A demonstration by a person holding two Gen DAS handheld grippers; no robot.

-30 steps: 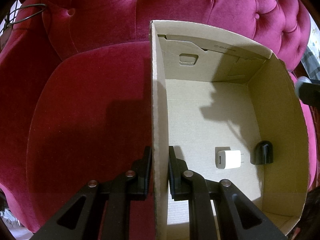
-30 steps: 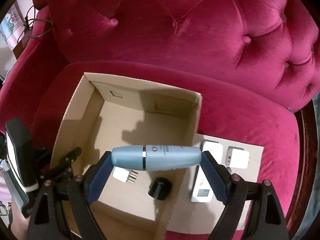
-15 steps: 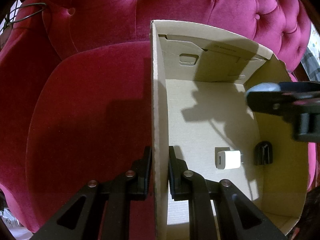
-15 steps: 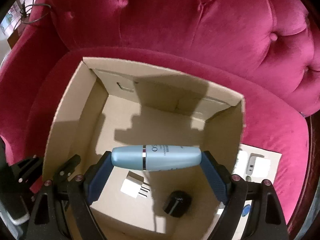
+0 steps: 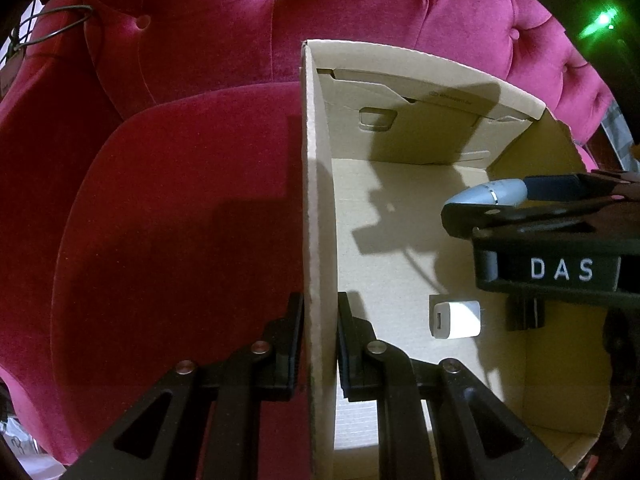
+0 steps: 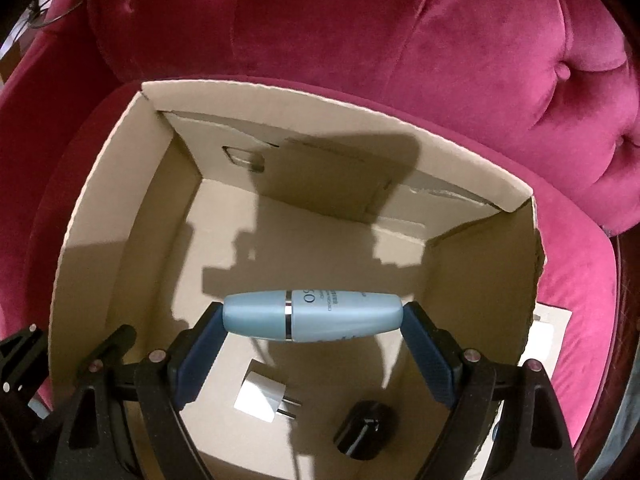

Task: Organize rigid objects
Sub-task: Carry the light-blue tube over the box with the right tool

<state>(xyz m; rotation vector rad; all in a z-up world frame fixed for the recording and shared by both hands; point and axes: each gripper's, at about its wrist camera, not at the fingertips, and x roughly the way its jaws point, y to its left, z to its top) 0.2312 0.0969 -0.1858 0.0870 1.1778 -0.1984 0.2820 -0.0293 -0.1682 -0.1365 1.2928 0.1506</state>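
Note:
An open cardboard box (image 6: 100, 208) (image 5: 316, 184) sits on a crimson velvet armchair. My left gripper (image 5: 320, 340) is shut on the box's left wall, one finger on each side of it. My right gripper (image 6: 312, 340) is shut on a light blue bottle (image 6: 312, 316) held end to end across its blue pads, hanging over the inside of the box. From the left wrist view the bottle (image 5: 492, 196) and right gripper come in from the right. On the box floor lie a white plug adapter (image 6: 260, 400) (image 5: 456, 320) and a small black object (image 6: 364, 432) (image 5: 524, 316).
The tufted chair back (image 6: 400, 40) rises behind the box. Right of the box, a flat cardboard sheet (image 6: 552, 328) lies on the seat, mostly hidden by the box wall. A wire (image 5: 48, 28) hangs at the far left.
My right gripper has carried the blue bottle left and down, from above the box's right edge to over its inside. The left gripper has kept still on the wall.

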